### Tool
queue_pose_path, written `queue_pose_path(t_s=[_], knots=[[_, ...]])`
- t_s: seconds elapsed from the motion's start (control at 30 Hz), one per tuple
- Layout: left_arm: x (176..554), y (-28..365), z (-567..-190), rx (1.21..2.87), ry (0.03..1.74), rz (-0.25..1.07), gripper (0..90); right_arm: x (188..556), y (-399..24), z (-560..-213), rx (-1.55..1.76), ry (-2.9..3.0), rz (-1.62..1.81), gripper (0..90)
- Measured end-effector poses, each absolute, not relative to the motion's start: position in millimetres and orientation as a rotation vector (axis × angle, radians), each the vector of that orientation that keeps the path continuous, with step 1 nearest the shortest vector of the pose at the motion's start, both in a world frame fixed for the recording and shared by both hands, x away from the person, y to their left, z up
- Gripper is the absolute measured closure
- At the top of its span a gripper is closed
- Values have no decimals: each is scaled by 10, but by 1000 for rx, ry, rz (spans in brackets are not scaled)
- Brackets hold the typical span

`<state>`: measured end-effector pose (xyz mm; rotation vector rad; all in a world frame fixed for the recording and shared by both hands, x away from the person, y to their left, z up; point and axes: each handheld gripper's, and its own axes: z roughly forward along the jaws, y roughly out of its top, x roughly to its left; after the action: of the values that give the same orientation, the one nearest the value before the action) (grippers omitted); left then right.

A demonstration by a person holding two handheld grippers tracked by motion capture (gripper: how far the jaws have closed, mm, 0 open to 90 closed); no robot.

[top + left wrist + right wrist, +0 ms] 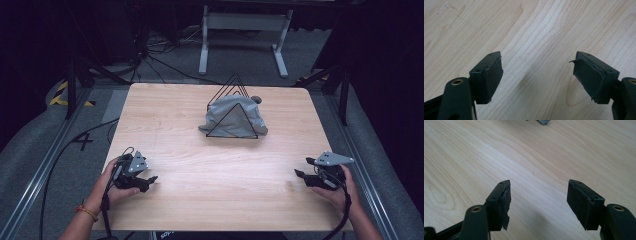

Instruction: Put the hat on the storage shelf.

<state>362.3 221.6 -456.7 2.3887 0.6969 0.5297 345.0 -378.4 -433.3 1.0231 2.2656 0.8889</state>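
Observation:
A grey cloth (231,117) lies bunched in a black wire rack (231,95) of triangular frames, at the far middle of the wooden table (200,165). My left gripper (149,181) rests low at the near left, held in a hand, pointing right. Its jaws stand apart over bare wood, with nothing between the pads (494,75). My right gripper (303,168) is at the near right, pointing left, jaws apart and empty over the table; its pads (505,202) look frayed. A grey corner of the cloth (543,121) shows at the top edge of the right gripper view.
The table's near edge runs just below both hands. Grey carpeted floor with cables surrounds the table, and a white desk frame (243,37) stands beyond its far edge. Black tripod legs (75,82) flank the far corners.

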Motion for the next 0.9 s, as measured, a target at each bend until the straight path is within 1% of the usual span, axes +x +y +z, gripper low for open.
queue_pose_path(t_s=[0.17,0.3,0.37,0.47,0.57,0.63,0.7,0.9], knots=[[3530,2325,-4691,2354,732,493,230,3340,-3905,-4470,1065,2288,916,344],[3492,2417,-4750,2283,766,449,225,3280,-4014,-4577,1114,2286,939,332],[3487,2471,-4780,2251,783,419,220,3261,-4059,-4630,1142,2273,953,311],[3474,2529,-4817,2209,827,384,201,3243,-4103,-4648,1172,2256,979,297],[3459,2528,-4819,2205,842,384,199,3230,-4105,-4666,1182,2247,993,256],[3465,2526,-4825,2193,888,363,177,3235,-4106,-4668,1176,2257,995,241],[3457,2522,-4827,2189,909,361,158,3237,-4107,-4668,1182,2255,1002,244],[3448,2513,-4823,2188,931,376,150,3241,-4108,-4669,1190,2244,987,239]])
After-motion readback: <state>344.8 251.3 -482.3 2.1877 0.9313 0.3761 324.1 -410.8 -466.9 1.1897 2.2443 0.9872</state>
